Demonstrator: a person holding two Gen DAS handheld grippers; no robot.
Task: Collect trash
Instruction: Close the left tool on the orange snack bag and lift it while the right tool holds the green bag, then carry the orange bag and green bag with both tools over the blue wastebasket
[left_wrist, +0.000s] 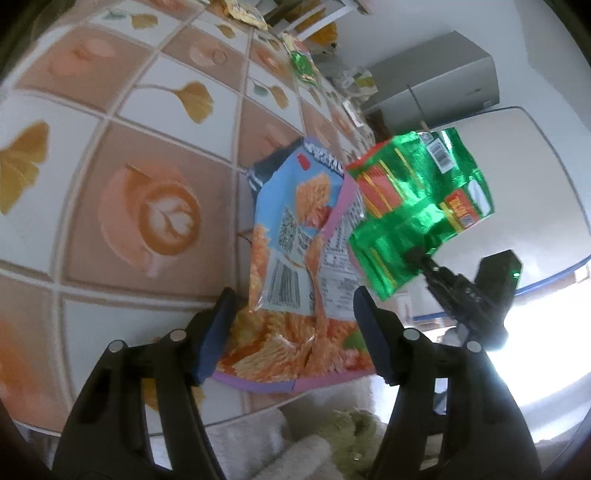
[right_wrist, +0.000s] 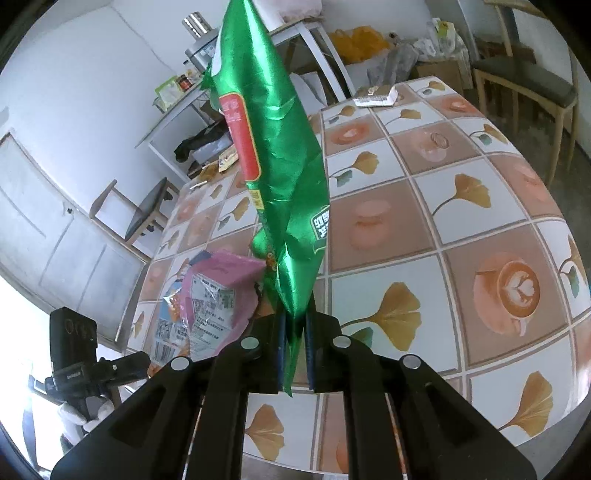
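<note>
While the right gripper (right_wrist: 294, 325) clamps a green wrapper (right_wrist: 280, 177), the left gripper (left_wrist: 295, 325) gapes around a blue packet (left_wrist: 295, 240).

the right tool (right_wrist: 294, 343) is closed on the lower end of a green foil wrapper (right_wrist: 280, 155), which stands up above the table (right_wrist: 461, 229). a crumpled pink and blue snack bag (right_wrist: 207, 306) lies on the table's left edge. the left tool (right_wrist: 122, 365) is beside that bag, lower left.
</note>
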